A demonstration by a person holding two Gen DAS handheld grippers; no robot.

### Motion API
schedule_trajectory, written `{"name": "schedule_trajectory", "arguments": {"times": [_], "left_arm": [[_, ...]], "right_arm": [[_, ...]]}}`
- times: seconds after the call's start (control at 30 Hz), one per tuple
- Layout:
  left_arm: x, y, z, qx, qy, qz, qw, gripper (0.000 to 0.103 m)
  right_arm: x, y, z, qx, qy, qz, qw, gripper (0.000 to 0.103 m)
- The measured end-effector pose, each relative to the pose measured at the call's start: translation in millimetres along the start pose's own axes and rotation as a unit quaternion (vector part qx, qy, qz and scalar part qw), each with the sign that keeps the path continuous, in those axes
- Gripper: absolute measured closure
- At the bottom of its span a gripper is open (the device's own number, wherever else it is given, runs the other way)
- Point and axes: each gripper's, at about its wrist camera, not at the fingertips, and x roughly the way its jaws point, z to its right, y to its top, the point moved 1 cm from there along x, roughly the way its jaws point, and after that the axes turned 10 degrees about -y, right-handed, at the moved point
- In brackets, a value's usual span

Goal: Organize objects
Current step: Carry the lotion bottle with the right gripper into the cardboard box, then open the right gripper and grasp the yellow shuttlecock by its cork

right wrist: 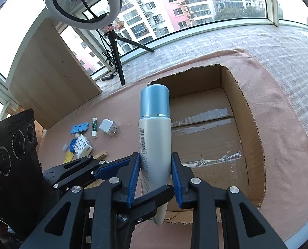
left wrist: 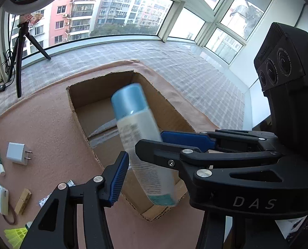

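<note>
bottle held over the box

the right gripper [right wrist: 155,178] is clamped on the bottle [right wrist: 155,137] low down, its long side leaning, blue cap up and away, over the cardboard box [right wrist: 243,124]. the left gripper [left wrist: 141,166] looks apart, maybe just touching it.

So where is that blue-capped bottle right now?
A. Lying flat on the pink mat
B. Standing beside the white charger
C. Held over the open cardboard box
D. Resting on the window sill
C: in the right wrist view the bottle sits between the right tool's blue pads, with the open cardboard box behind and below it.
</note>
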Motion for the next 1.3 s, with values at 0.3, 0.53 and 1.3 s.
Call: {"name": "schedule_trajectory", "arguments": {"times": [0.3,0.53,1.3], "left_arm": [[-34,-13,-15,-0.011,0.036,0.01,0.9993,0.041],[-78,-36,-31,-0.026,0.077,0.026,0.9964,0.037],[-192,-178,-147,-0.17,0.169,0.05,0.9696,0.036]], "right_arm": [[-11,-1,-3,0.008,-0.046,0.027,0.999,0.042],[-18,-8,-22,0.008,-0.028,0.036,0.999,0.042],[55,-51,-164,-0.094,0.074,-0.055,0.991,0.047]]}}
